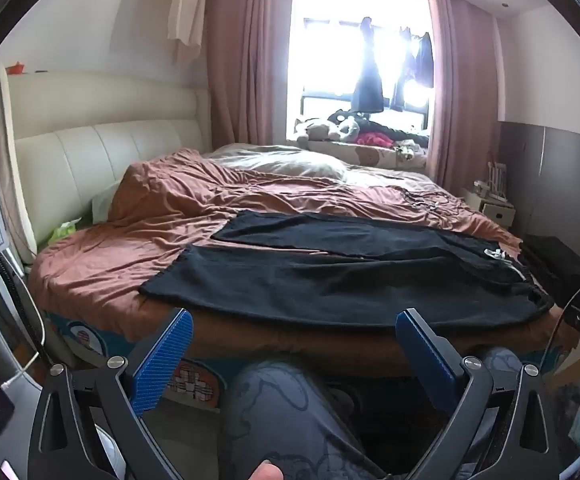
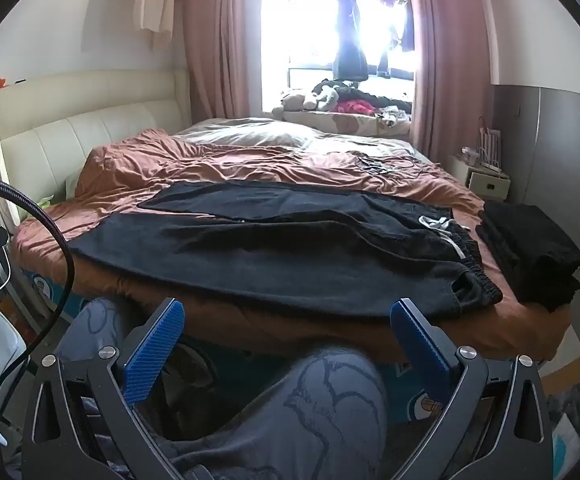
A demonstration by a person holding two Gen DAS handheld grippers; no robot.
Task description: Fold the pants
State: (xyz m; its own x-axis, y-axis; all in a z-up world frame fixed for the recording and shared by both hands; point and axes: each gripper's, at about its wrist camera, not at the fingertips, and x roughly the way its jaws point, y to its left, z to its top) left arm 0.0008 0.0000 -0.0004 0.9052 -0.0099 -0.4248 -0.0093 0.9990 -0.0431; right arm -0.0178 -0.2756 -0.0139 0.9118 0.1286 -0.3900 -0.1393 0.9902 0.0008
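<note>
I am holding both tools short of the bed (image 1: 102, 280): the left gripper (image 1: 293, 344) and right gripper (image 2: 290, 332) are standing wide apart, ribbed blue pads (image 2: 154, 352) pinching nothing. The black pants (image 2: 274, 248), soft and matte, are lying flat across the bed's near edge on its wrinkled rust sheet (image 2: 194, 160), elastic waistband (image 2: 469, 280) beside a folded black stack (image 2: 529, 248).

Place: I'm in a home bedroom.
Evidence: I see a bed (image 1: 90, 280) with padded headboard (image 1: 90, 140), pink curtains (image 1: 238, 60), laundry hanging at the window (image 1: 367, 76).
</note>
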